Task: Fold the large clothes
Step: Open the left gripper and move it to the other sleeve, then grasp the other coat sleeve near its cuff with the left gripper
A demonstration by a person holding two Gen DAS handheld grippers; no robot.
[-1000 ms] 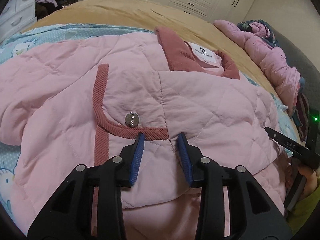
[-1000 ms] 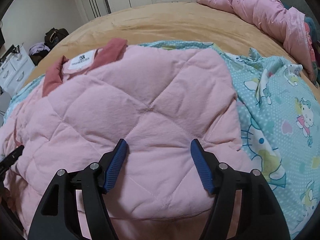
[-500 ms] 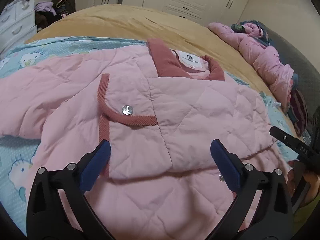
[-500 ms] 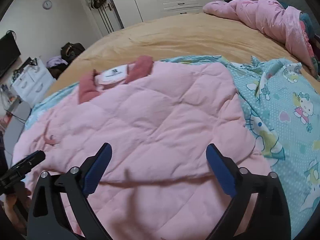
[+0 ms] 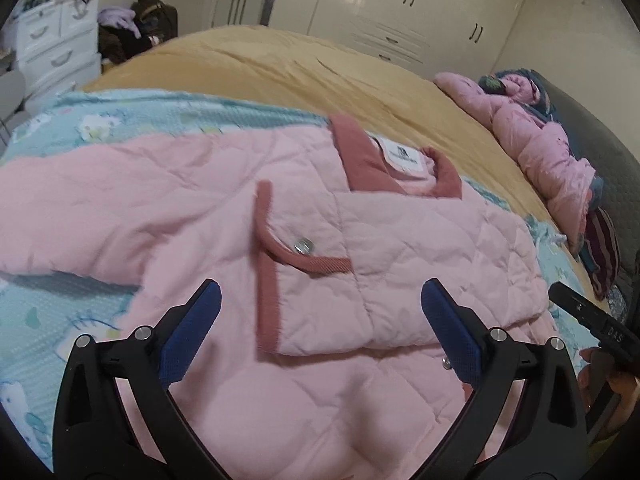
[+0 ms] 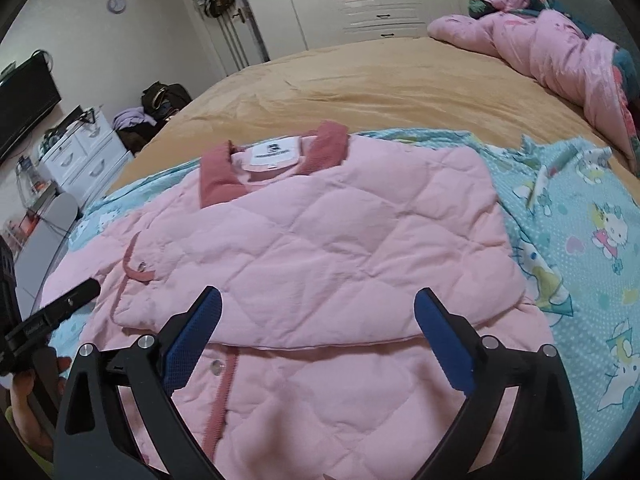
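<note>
Left wrist: left gripper (image 5: 320, 328) jaws apparently spread above jacket (image 5: 400, 248).

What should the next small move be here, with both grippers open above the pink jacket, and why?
Probably bring the left gripper across to the unfolded sleeve and grasp it. The pink jacket has one side folded over its front, while that sleeve lies spread out on the cartoon-print sheet. Both the left and the right gripper are open, holding nothing.
</note>
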